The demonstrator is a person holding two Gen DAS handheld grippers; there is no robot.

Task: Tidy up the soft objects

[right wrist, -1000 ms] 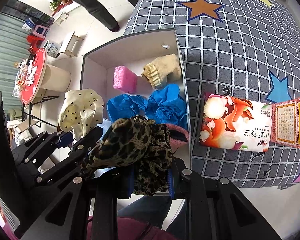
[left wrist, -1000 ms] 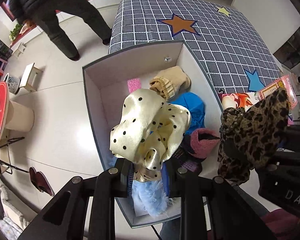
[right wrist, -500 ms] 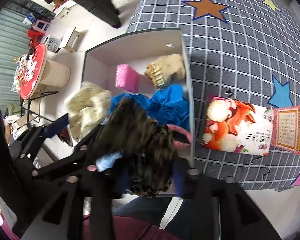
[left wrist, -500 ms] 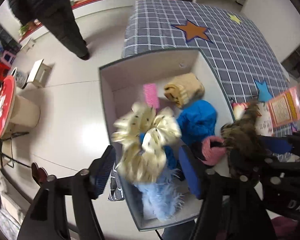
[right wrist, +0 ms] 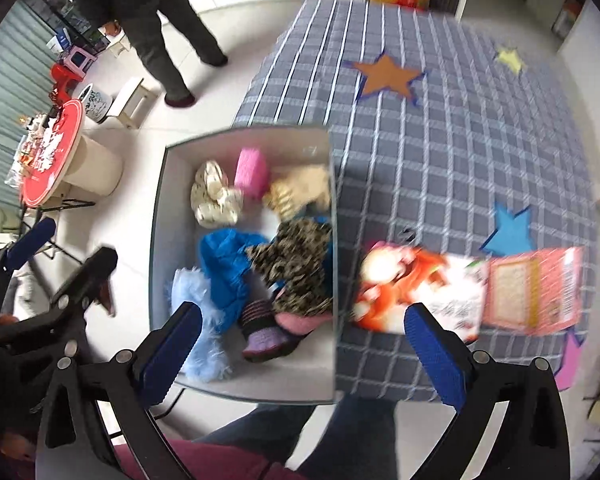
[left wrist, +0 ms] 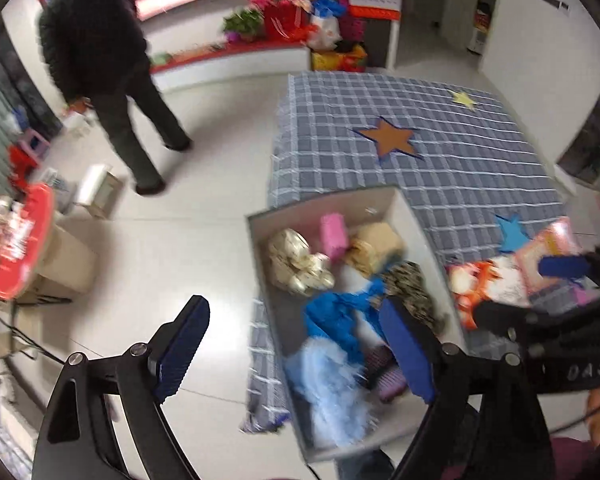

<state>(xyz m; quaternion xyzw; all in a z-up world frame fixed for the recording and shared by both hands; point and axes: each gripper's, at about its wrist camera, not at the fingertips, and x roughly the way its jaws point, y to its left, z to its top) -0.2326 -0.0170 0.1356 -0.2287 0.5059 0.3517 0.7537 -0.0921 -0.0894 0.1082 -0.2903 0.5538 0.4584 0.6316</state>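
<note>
A white open box point(left wrist: 260, 264) point(right wrist: 158, 240) stands at the near left edge of the checked table. In it lie a cream polka-dot cloth point(left wrist: 298, 264) point(right wrist: 214, 196), a leopard-print cloth point(left wrist: 410, 288) point(right wrist: 296, 264), blue cloths point(right wrist: 224, 264), a pale blue fluffy item point(left wrist: 328, 384), a pink sponge point(right wrist: 252, 172), a beige knit point(right wrist: 300, 192) and a pink-purple sock point(right wrist: 276, 328). My left gripper point(left wrist: 296, 348) is open and empty above the box's near left side. My right gripper point(right wrist: 304, 356) is open and empty above the box's near edge.
The table has a grey checked cloth with stars point(right wrist: 440, 140). Two printed packets point(right wrist: 420, 288) point(right wrist: 532, 288) lie right of the box. A person in dark clothes point(left wrist: 108, 80) walks on the tiled floor at left. A red round stool-table point(right wrist: 52, 148) stands at left.
Both grippers opened and rose. The polka-dot cloth dropped from the left gripper and the leopard cloth from the right gripper; both now lie in the box.
</note>
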